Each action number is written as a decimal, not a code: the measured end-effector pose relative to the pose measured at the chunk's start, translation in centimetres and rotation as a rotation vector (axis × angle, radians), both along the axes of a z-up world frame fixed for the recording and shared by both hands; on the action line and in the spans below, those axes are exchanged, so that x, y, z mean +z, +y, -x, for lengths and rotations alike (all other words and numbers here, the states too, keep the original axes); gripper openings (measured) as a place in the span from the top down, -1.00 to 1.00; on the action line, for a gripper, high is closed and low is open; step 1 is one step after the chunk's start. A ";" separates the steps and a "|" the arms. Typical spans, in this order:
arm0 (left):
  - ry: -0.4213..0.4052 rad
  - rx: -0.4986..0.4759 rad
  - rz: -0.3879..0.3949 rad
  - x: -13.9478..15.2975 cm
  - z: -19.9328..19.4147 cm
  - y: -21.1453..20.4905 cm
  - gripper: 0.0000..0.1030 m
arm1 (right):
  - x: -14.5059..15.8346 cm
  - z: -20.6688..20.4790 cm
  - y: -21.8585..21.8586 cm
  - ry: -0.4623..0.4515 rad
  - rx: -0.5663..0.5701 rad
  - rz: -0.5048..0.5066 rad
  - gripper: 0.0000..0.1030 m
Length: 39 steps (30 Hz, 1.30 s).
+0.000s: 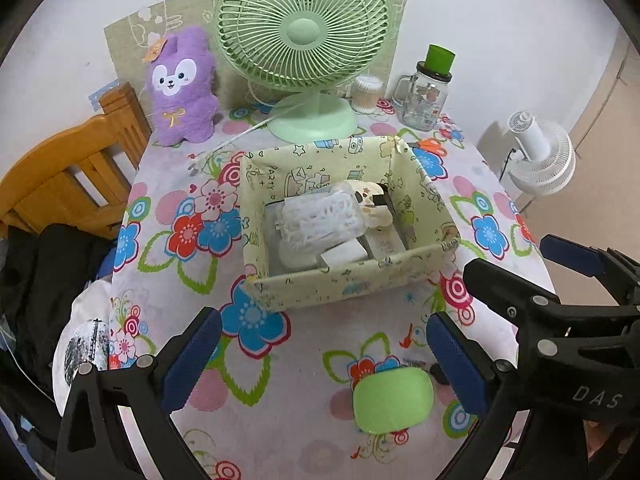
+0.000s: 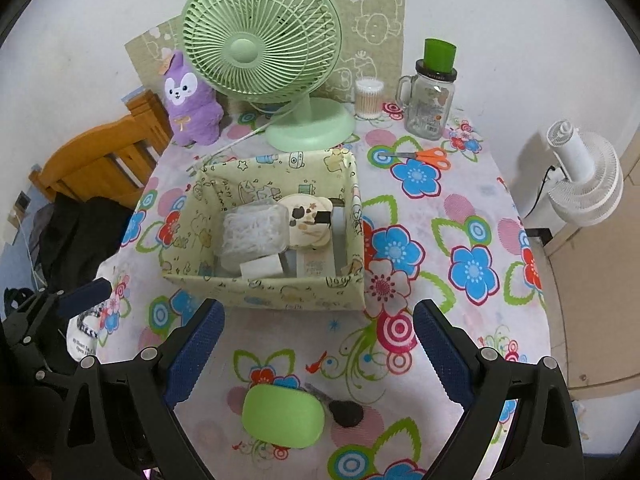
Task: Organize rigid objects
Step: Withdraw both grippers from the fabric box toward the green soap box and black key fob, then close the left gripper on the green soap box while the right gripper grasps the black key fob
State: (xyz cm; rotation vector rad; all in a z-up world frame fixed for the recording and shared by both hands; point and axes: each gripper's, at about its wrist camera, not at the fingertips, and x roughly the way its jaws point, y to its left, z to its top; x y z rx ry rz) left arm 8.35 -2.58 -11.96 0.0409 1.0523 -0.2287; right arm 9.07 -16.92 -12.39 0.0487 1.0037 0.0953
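A pale yellow fabric storage box (image 1: 344, 284) (image 2: 264, 290) stands mid-table and holds a clear case of white picks (image 1: 316, 216) (image 2: 254, 228), a round cream mirror (image 2: 310, 220) and a white block (image 2: 262, 266). A flat green case (image 1: 392, 400) (image 2: 282, 416) lies on the cloth in front of the box, with a small black brush (image 2: 346, 412) beside it. My left gripper (image 1: 320, 360) is open and empty, hovering above the cloth left of the green case. My right gripper (image 2: 316, 356) is open and empty above the green case.
A green desk fan (image 2: 264, 52), purple plush (image 2: 192, 100), cotton swab tub (image 2: 369, 98) and glass jar with green lid (image 2: 430, 96) line the table's back. Orange scissors (image 2: 420, 157) lie at back right. A wooden chair (image 1: 68, 184) stands left, a white floor fan (image 2: 584, 184) right.
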 end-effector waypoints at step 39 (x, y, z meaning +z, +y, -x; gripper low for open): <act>0.057 0.081 0.009 -5.4 4.5 -3.8 -0.99 | -4.2 3.7 -4.1 0.037 0.100 0.037 -0.88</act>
